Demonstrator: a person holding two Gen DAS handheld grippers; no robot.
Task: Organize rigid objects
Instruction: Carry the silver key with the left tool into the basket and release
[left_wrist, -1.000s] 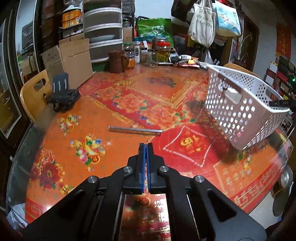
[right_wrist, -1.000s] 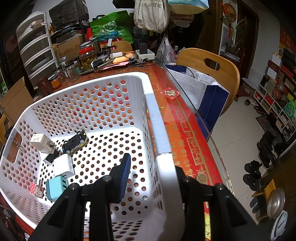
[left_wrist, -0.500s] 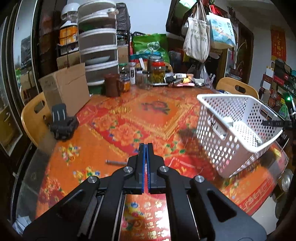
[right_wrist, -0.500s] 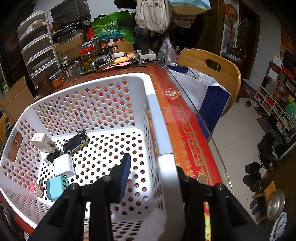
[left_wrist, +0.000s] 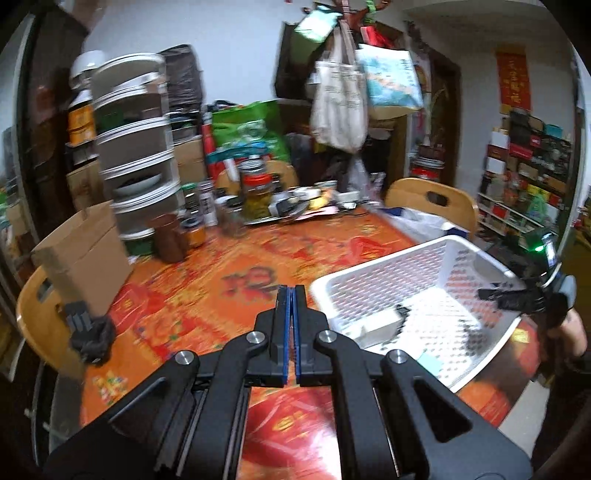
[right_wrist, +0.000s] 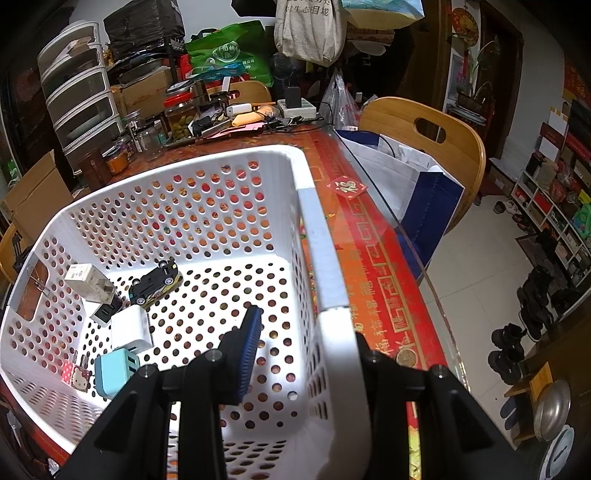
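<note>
Right gripper (right_wrist: 295, 354) clamped on near rim of white perforated plastic basket (right_wrist: 221, 177), one finger inside, other outside wall. Judged step: holding or tilting basket steady for loading. Keep grip firm, avoid twisting thin rim.

Left gripper (left_wrist: 290, 332) pressed closed, holding nothing, raised above desk (left_wrist: 207, 295) with red-orange floral cover. Left view blurred; next item not visible there.

Inside basket, far-left corner: teal charger block (right_wrist: 116, 371), white charger cube (right_wrist: 131, 328), black-yellow toy car (right_wrist: 155, 282), white adapter (right_wrist: 88, 280). Keep tilt gentle so these don't slide out.
</note>
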